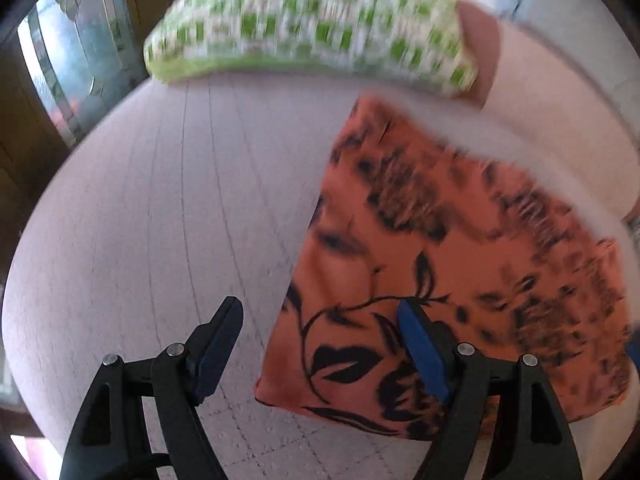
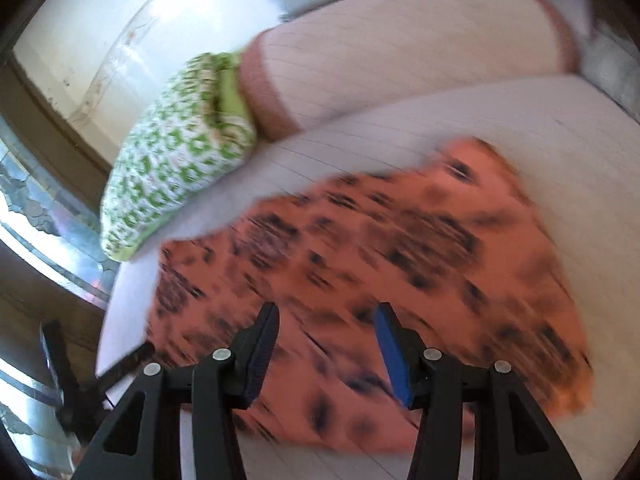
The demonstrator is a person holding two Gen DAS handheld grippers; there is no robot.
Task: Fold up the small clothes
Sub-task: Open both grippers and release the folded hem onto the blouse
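Observation:
An orange cloth (image 1: 460, 264) printed with black leaves and flowers lies flat on a pale quilted mattress (image 1: 160, 220). My left gripper (image 1: 318, 306) points down over the cloth's near left corner. It is open: one finger hangs over bare mattress and the blue-padded finger (image 1: 420, 344) over the print. In the right wrist view the same cloth (image 2: 400, 248) is motion-blurred. My right gripper (image 2: 327, 308) hovers above the cloth's near part, jaws partly apart, nothing gripped between them.
A green-and-white checked pillow (image 1: 312, 28) (image 2: 176, 160) lies at the far edge of the mattress. Beside it is a pale cushion with a pink border (image 1: 560, 120) (image 2: 400, 60). A patterned glass door panel (image 1: 72, 60) stands left of the bed.

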